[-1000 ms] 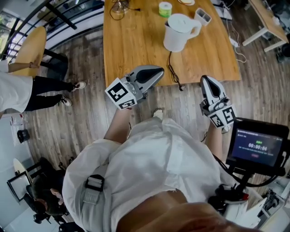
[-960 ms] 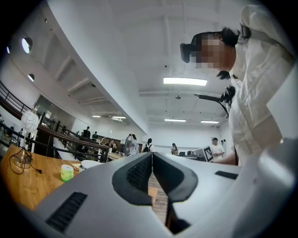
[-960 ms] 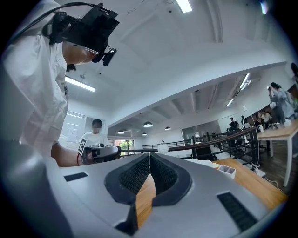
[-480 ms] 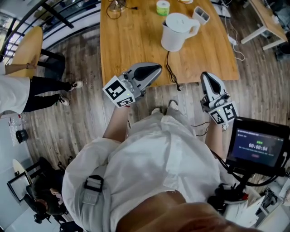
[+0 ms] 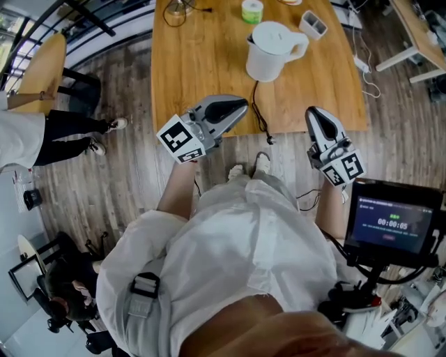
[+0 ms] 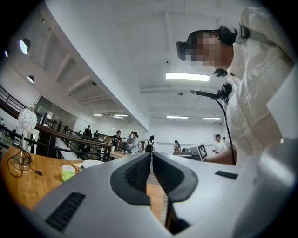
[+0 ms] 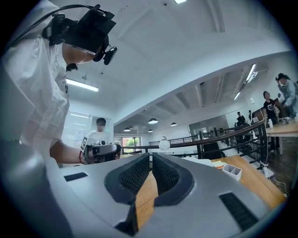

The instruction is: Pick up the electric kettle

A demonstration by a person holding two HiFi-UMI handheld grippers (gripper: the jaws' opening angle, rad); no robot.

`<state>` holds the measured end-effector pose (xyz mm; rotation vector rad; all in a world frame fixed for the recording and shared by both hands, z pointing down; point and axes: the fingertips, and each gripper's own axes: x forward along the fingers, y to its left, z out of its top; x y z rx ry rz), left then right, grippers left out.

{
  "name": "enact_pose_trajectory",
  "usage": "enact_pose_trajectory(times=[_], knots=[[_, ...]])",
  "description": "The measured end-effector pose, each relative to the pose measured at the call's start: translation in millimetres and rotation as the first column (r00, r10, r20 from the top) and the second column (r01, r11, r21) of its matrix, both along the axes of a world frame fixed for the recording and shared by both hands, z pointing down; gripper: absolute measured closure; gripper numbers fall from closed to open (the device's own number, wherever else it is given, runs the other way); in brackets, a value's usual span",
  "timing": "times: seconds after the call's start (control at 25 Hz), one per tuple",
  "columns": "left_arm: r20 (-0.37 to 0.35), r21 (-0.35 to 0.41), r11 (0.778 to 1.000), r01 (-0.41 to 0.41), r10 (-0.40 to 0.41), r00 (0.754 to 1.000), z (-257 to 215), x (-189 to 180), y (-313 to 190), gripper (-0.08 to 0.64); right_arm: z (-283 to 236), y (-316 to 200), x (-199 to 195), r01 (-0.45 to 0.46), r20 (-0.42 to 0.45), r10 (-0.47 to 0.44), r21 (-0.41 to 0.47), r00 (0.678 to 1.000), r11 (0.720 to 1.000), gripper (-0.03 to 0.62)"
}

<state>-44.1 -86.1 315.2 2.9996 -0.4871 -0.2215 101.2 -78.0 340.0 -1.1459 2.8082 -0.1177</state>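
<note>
The white electric kettle (image 5: 272,50) stands on the wooden table (image 5: 202,70) at the far middle in the head view, its black cord (image 5: 259,115) running to the near edge. My left gripper (image 5: 244,106) is shut and empty, its tips over the table's near edge, well short and left of the kettle. My right gripper (image 5: 311,113) is shut and empty too, at the near edge, below and right of the kettle. In the left gripper view the jaws (image 6: 151,160) touch. In the right gripper view the jaws (image 7: 151,160) touch. Neither gripper view shows the kettle.
A green roll (image 5: 252,11) and a small white two-part tray (image 5: 314,25) lie beyond the kettle. A wire stand (image 5: 180,8) sits at the table's far left. A screen on a stand (image 5: 391,224) is at my right. A person (image 5: 42,136) stands left of the table.
Both grippers have moved forward toward the table's near edge, and the kettle sits closer to them in the head view. Both jaws stayed shut.
</note>
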Motion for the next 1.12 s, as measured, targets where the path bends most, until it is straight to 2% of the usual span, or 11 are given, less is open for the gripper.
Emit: enact_pose_trajectory(times=[0.48,1.12], knots=[[0.019,-0.029,1.0,0.002,-0.001,1.0,35,28,-44,0.552,40,-46,12,0.042,-0.042,-0.044,-0.057,0.998,0.997,0.581],[0.024,-0.057,0.998,-0.001,0.003,1.0,58,34,-71,0.552,59,-71,3,0.064,-0.047,-0.068,-0.088,0.997,0.994,0.581]])
